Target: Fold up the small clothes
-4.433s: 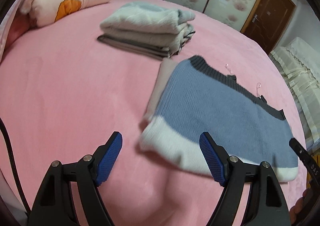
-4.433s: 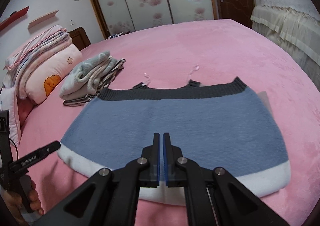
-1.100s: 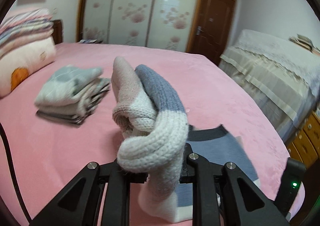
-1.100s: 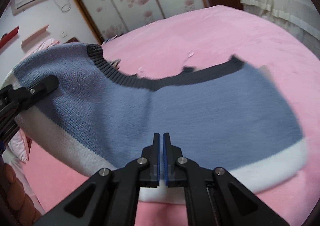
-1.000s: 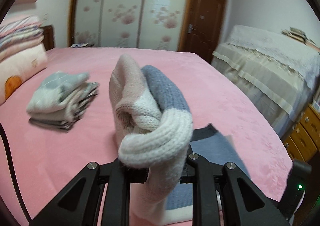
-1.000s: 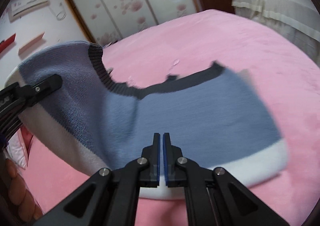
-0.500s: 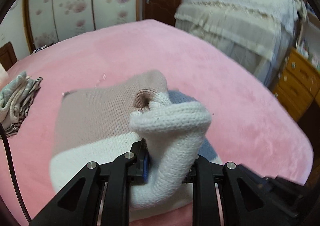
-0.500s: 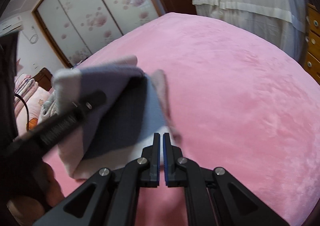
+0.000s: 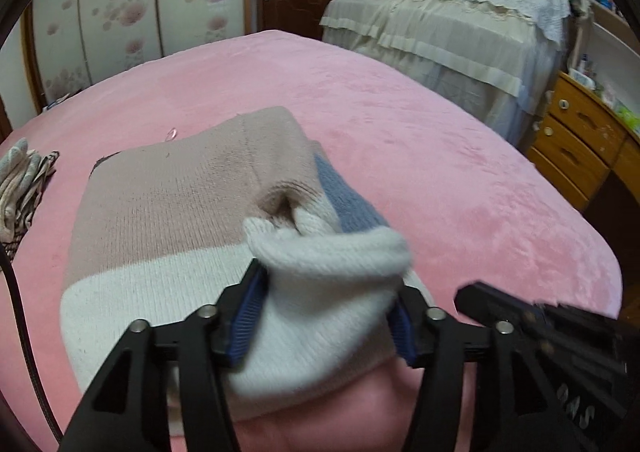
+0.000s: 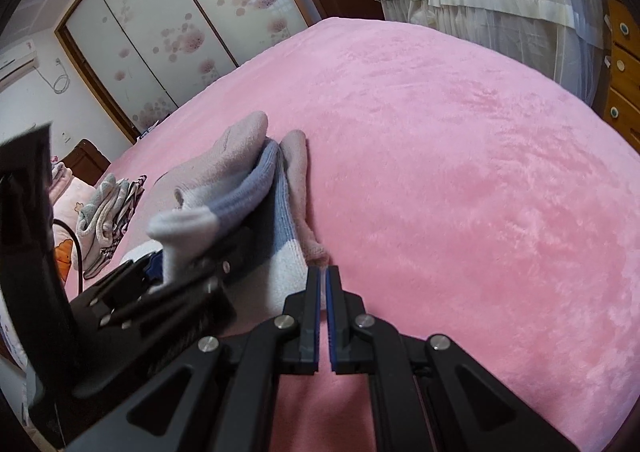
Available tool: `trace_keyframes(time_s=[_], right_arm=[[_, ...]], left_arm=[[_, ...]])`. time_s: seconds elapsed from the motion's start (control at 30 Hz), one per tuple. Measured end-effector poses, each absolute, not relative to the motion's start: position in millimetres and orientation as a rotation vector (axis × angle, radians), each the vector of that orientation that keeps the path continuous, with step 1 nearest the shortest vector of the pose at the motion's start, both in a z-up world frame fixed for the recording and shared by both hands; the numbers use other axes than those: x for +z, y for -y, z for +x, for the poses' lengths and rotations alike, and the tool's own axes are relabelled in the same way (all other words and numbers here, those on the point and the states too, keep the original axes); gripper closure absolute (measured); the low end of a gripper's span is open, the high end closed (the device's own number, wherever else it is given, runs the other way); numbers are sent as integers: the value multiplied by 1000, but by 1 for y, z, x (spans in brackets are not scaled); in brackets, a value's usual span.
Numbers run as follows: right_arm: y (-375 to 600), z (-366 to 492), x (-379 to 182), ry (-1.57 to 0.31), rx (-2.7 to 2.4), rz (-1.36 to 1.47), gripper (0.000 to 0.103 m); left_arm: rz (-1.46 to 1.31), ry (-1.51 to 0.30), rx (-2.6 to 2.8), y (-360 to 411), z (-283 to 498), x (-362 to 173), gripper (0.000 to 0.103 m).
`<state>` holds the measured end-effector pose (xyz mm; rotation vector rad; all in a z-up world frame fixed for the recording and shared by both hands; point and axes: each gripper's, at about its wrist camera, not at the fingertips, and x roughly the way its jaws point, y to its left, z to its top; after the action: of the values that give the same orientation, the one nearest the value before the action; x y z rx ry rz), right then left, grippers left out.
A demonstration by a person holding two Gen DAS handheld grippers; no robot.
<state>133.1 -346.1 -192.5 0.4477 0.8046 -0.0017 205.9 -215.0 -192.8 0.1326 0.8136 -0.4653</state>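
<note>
Right now the fold is being laid down. The left gripper (image 9: 324, 312) has its jaws opening, and the white hem of the small knit top (image 9: 192, 204) sits bunched up between them. The blue pads (image 9: 250, 308) stand just beside the wool on both sides and do not seem to squeeze it any more. The top lies on the pink bed (image 9: 460, 172), folded in half, right in front of the left jaws, with its pinkish inside on top and a strip of blue showing at the fold.

The right gripper (image 10: 323, 316) has its jaws pressed together with nothing in them. It hovers just beside the white corner of the top, to the right of the left jaws.

Next, the left jaws probably need to back off the hem without dragging it. Then the lumpy hem wants a pat flat, so the edges line up. After that, one more fold may make it small enough for the pile of folded clothes (image 9: 22, 180) far off to the left.
</note>
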Motion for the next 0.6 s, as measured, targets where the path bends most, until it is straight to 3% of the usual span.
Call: trace_keyframes(time_s=[0.33, 0.53, 0.6], right_arm=[[345, 137, -158, -807, 98, 416, 100], [333, 155, -131, -801, 220, 406, 100], [319, 166, -124, -824, 268, 358, 93]], left_arm=[[-26, -805, -520, 128, 160, -145, 20], [-129, -828, -275, 44, 172, -151, 19], [-144, -879, -185, 25, 184, -162, 19]])
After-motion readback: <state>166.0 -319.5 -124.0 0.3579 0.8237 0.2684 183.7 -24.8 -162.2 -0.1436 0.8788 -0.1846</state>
